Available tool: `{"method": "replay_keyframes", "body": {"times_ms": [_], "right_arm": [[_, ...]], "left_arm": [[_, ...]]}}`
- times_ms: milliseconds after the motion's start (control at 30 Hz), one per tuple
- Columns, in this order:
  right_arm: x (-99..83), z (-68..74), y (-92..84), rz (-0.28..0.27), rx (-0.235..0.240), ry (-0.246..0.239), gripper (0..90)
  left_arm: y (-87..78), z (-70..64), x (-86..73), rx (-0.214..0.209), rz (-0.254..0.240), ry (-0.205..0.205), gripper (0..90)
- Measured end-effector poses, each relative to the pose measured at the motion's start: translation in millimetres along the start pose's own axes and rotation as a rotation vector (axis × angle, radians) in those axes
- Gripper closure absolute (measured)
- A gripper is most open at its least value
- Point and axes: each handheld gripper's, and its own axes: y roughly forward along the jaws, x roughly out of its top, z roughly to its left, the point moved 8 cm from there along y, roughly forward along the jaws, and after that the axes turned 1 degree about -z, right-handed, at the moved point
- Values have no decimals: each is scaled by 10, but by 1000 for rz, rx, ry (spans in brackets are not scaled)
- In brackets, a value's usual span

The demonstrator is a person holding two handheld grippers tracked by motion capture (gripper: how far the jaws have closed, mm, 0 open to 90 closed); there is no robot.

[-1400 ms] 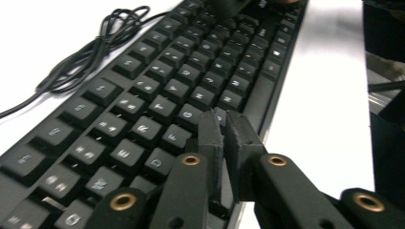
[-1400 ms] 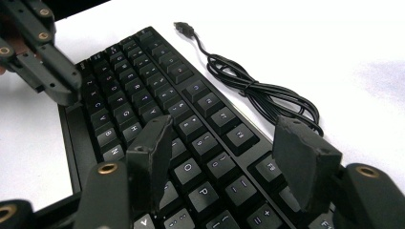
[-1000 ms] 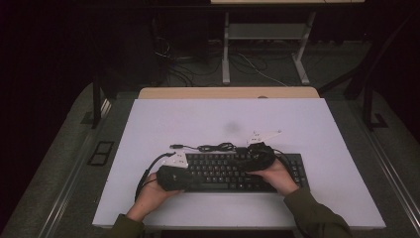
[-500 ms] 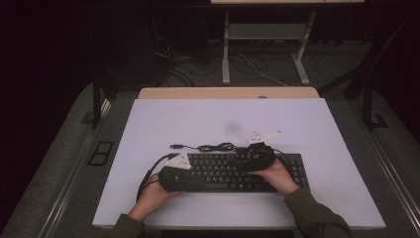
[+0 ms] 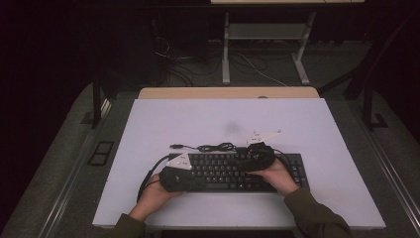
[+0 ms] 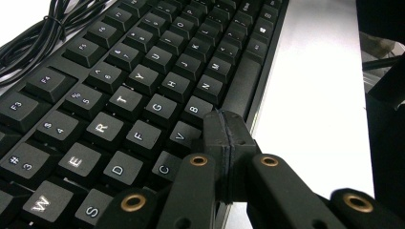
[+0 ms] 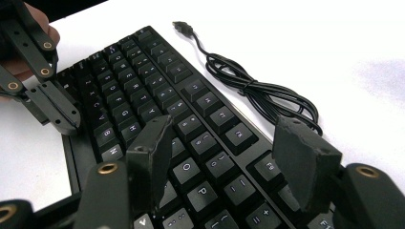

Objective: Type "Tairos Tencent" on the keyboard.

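Keyboard (image 5: 237, 171) sits lower centre of the table (image 5: 317, 124), cable (image 5: 215, 147) bundled behind. Left gripper (image 6: 223, 129) pressed together over its front edge, right gripper (image 7: 224, 157) spread above keys. Nothing gripped or lifted yet.

White tabletop (image 5: 307, 124), wood strip (image 5: 228, 92) at far edge. Grey carpet floor (image 5: 64, 163). Metal table frame (image 5: 267, 34) + cables (image 5: 183, 64) behind; bkgd dark.

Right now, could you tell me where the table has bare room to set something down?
The table is bare behind the keyboard and its coiled cable, and along both sides. The near edge is crowded by the left gripper, the right gripper and the forearms.
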Motion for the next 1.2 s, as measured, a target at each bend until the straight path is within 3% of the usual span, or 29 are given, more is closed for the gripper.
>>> {"method": "replay_keyframes", "body": {"times_ms": [767,1067,1200], "right_arm": [[7,-5,-4,-5,0,-4,384],[9,-3,-8,-7,-1,-2,384],[7,-2,-9,-6,-2,-2,385]], "left_arm": [[-26,-9,49,7,-23,-3,887],[-58,45,67,36,-55,-35,757],[-64,78,71,61,-69,-52,651]]}}
